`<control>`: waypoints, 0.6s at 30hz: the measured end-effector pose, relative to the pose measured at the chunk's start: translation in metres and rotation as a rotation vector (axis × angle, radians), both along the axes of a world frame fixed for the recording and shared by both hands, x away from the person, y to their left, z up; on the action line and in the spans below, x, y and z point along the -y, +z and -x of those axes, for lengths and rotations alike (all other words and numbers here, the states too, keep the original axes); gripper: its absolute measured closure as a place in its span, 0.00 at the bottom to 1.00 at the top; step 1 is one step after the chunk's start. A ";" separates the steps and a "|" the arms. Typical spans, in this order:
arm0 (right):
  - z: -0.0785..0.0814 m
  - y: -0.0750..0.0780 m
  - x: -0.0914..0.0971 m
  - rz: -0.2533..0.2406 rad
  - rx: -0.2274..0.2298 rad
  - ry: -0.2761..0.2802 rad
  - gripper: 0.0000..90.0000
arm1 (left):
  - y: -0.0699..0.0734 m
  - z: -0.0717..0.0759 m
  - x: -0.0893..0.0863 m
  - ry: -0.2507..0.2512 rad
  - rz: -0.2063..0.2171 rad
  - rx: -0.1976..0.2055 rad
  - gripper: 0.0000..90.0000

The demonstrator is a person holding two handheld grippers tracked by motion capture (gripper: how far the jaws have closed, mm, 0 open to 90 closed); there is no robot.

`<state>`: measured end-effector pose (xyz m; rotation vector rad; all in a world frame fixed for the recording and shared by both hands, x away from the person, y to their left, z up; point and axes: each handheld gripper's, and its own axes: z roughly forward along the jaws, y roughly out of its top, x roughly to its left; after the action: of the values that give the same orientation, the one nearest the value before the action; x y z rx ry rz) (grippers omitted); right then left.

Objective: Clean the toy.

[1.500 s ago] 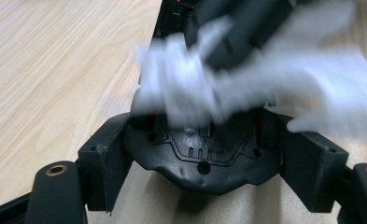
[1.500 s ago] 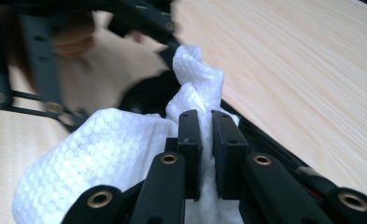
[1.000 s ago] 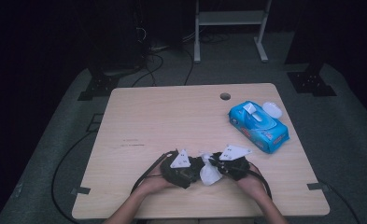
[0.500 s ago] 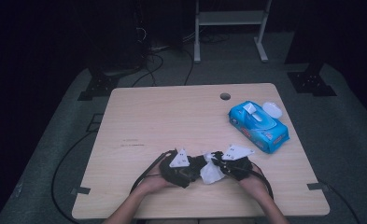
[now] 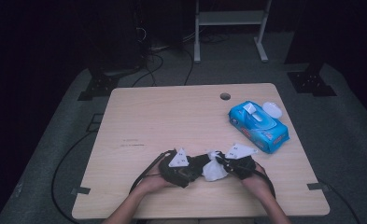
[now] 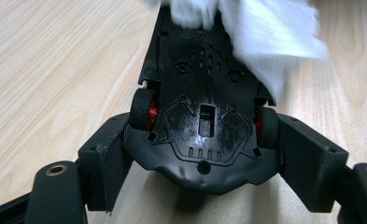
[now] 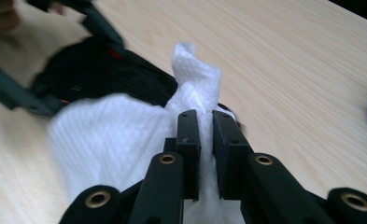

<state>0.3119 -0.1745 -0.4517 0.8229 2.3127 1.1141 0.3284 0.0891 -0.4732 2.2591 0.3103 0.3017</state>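
A black toy car with red wheel hubs lies belly-up between the jaws of my left gripper, which is shut on its rear end. In the high view the left gripper sits near the table's front edge, the car sticking out to the right. My right gripper is shut on a white wet wipe; the wipe lies against the front part of the car. The right gripper faces the left one across the wipe.
A blue pack of wet wipes with its white lid flipped open lies at the right of the wooden table. A round cable hole is near the far edge. Cables trail from both grippers off the front edge.
The right gripper with the wipe has shifted slightly along the car; the left gripper and the car have stayed put.
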 end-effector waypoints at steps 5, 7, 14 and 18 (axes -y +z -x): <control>0.006 -0.001 -0.009 -0.049 -0.029 0.076 0.90 | -0.001 0.000 0.000 0.003 -0.003 -0.007 0.27; 0.008 -0.002 -0.018 0.008 -0.011 0.100 0.90 | -0.001 0.000 -0.001 0.006 -0.005 -0.003 0.27; -0.002 -0.002 0.010 -0.038 -0.039 -0.012 0.90 | 0.000 -0.002 -0.004 0.011 0.004 -0.004 0.27; 0.001 -0.002 0.003 -0.022 -0.035 0.021 0.90 | -0.001 -0.002 -0.004 0.010 -0.004 -0.007 0.27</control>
<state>0.3110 -0.1775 -0.4540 0.8347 2.3470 1.1452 0.3308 0.0934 -0.4742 2.2635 0.3250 0.3003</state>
